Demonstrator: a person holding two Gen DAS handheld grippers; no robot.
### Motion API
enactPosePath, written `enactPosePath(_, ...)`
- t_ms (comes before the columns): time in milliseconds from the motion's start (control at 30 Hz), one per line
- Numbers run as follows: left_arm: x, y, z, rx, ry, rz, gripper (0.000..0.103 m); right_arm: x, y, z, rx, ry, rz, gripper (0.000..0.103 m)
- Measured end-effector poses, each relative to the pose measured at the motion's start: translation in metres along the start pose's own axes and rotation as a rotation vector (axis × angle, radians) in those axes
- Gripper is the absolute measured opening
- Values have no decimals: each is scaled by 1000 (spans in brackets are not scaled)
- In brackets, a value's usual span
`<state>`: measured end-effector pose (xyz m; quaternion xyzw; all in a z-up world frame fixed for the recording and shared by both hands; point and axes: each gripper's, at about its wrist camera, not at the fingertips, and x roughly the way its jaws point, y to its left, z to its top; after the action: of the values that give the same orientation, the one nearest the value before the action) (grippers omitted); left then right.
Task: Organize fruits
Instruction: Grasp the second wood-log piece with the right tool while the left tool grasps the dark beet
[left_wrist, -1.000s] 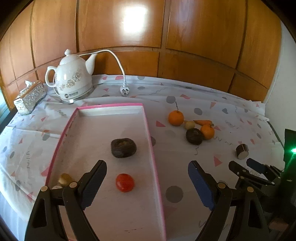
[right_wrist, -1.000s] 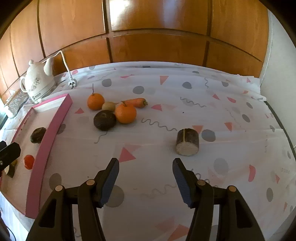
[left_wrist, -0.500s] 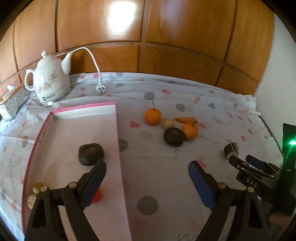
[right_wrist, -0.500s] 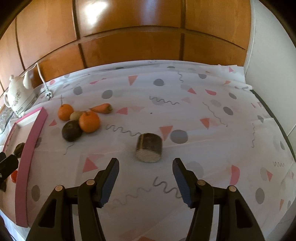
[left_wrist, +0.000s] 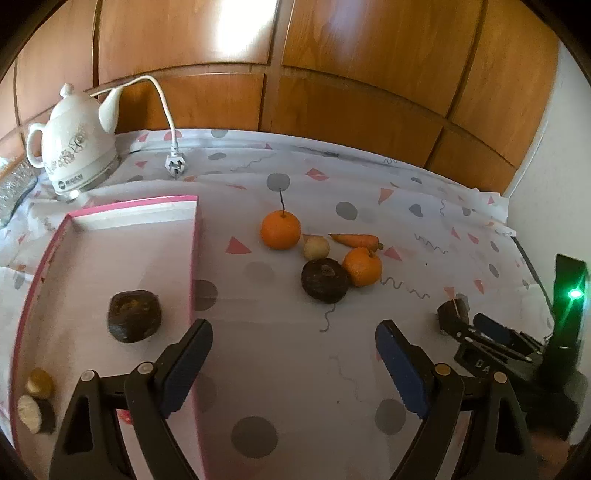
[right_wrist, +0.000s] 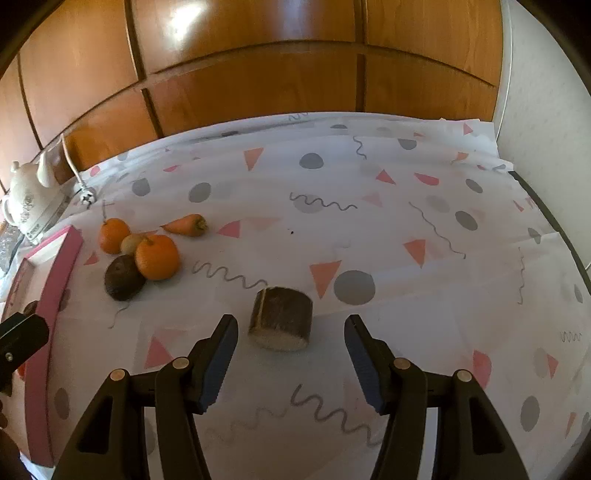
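Brown stub: short cylinder with a pale cut end, lying on its side on the desk, just ahead of the right tool, roughly centred on the gap, slightly toward the left finger, touching neither.
Right tool: partly open, nothing gripped.
Fruit pile: two oranges, a carrot, a small pale round fruit and a dark round fruit, bunched together on the desk, ahead of the left tool and well apart from it.
Left tool: wide open, empty, over the desk just right of the tray's pink rim.
Tray: left of the pile; holds a dark lump mid-tray and two small pieces near the corner.
Teapot: white, behind the tray, its plug lying on the cloth.
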<state>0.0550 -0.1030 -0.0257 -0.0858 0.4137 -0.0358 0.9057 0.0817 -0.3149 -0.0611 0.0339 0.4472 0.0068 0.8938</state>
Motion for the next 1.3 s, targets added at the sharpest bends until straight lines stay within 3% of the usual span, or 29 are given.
enactPosePath(133,10,-4,5,-3,3,-11,88,12,-2,3,-1,23,-4,61)
enactPosePath(200,15,-5,8,-13,10,-21,84,15,-1,3,-4,19,1,52)
enactPosePath(267,23,-6,11,-21,21,-31,79,17,0,3,-13,21,3,35)
enactPosePath(333,29,-7,13,-27,32,-38,74,17,3,3,-30,13,-9,35)
enactPosePath(933,86,-16,30,-31,63,3,68,20,7,5,-75,3,-14,36)
enactPosePath(1067,90,-14,32,-38,63,-72,44,21,7,5,-78,2,-14,36)
enactPosePath(1167,84,-17,27,-1,59,-82,43,21,6,4,-80,1,-7,36)
enactPosePath(1300,72,-11,16,-27,75,-112,43,19,5,4,-74,9,19,35)
